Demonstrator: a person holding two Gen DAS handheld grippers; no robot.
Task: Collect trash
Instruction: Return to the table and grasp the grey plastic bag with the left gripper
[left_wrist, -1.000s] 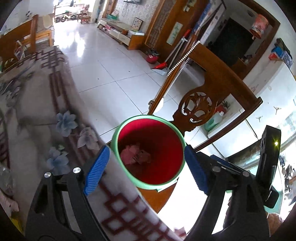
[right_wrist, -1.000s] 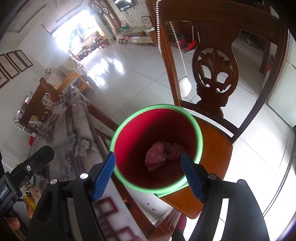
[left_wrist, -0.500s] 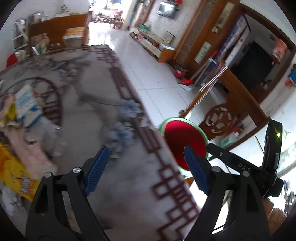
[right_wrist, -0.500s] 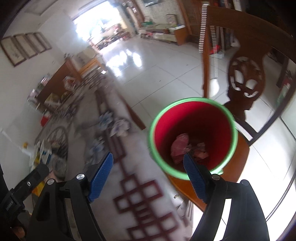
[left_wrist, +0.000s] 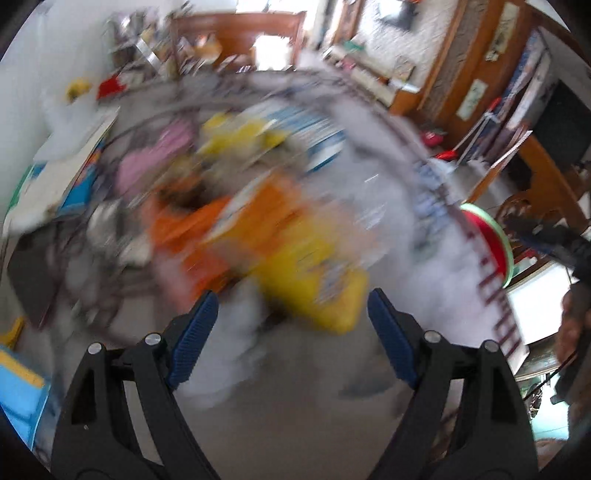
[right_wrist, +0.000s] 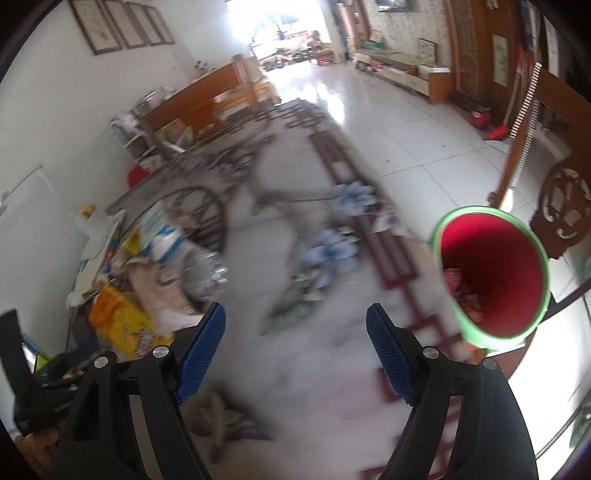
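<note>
My left gripper (left_wrist: 291, 332) is open and empty above the table, facing a blurred pile of trash: a yellow and orange snack bag (left_wrist: 295, 258) just ahead of the fingertips and pink wrappers (left_wrist: 155, 158) farther back. My right gripper (right_wrist: 295, 347) is open and empty over the patterned tablecloth (right_wrist: 295, 387). The red bin with a green rim (right_wrist: 491, 280) stands on a wooden chair at the right, with pink trash inside. The bin also shows in the left wrist view (left_wrist: 491, 240) at the right edge. The trash pile (right_wrist: 147, 280) lies left of the right gripper.
A carved wooden chair back (right_wrist: 561, 206) rises behind the bin. A crumpled clear plastic bottle (right_wrist: 203, 273) lies in the pile. The table's right edge runs along the brown lattice border (right_wrist: 369, 229). The left gripper's body (right_wrist: 22, 384) shows at lower left.
Both grippers have swung left, away from above the bin and over the table. The left gripper now faces the trash pile; its view is motion-blurred. Both stay open.
</note>
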